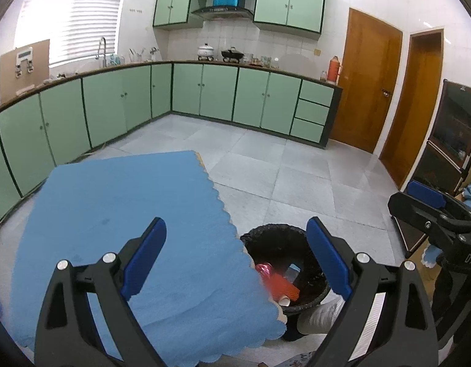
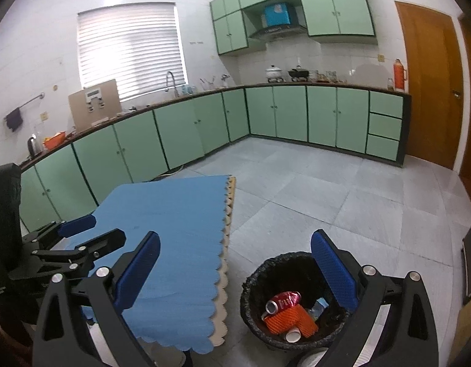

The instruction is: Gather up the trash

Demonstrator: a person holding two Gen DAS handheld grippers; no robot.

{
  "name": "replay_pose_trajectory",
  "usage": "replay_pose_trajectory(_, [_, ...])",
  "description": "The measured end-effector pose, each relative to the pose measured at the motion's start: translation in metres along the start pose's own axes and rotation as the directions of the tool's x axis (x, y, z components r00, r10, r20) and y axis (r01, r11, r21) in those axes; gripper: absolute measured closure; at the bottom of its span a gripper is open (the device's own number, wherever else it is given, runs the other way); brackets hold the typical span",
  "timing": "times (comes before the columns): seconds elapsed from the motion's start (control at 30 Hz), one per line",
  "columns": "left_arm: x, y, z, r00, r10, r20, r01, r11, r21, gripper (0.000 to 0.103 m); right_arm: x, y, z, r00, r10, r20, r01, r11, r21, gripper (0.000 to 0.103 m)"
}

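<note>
A blue table (image 2: 174,229) stands bare beside a black bin (image 2: 259,275) holding a red can (image 2: 282,301), orange mesh (image 2: 289,318) and paper cup (image 2: 293,335); my left gripper (image 1: 235,257) and right gripper (image 2: 235,272) hover wide open and empty above, so I judge I should scan for leftovers.

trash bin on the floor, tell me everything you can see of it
The trash bin is a round black bin lined with a black bag folded over its rim. It stands upright on the grey tiled floor, close beside the table edge with the blue scalloped cloth. Inside lie a crushed red can, an orange mesh-like piece, a small white paper cup and something bluish. Neither gripper touches it.
</note>
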State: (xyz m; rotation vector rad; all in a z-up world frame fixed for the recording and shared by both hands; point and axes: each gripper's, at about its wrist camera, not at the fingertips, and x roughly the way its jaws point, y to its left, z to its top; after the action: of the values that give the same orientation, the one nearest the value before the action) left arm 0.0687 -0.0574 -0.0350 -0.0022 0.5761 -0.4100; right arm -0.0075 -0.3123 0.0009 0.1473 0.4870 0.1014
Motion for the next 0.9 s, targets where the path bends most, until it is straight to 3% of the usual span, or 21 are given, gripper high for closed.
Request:
replay_pose_trajectory(0.23, [-0.03, 0.009, -0.004, 0.999, 0.021, 0.05, -0.02, 1.0, -0.007, 0.013, -0.012, 0.02, 0.001, 0.999, 0.033, 0.022, -0.032, 0.999, -0.034, 0.006])
replay_pose_trajectory(0.9, [-0.064, 0.017, -0.01, 0.991, 0.051, 0.126, -0.049, 0.999, -0.015, 0.013, -0.019, 0.043, 0.001, 0.997, 0.066, 0.047, -0.063, 0.995, -0.08, 0.006])
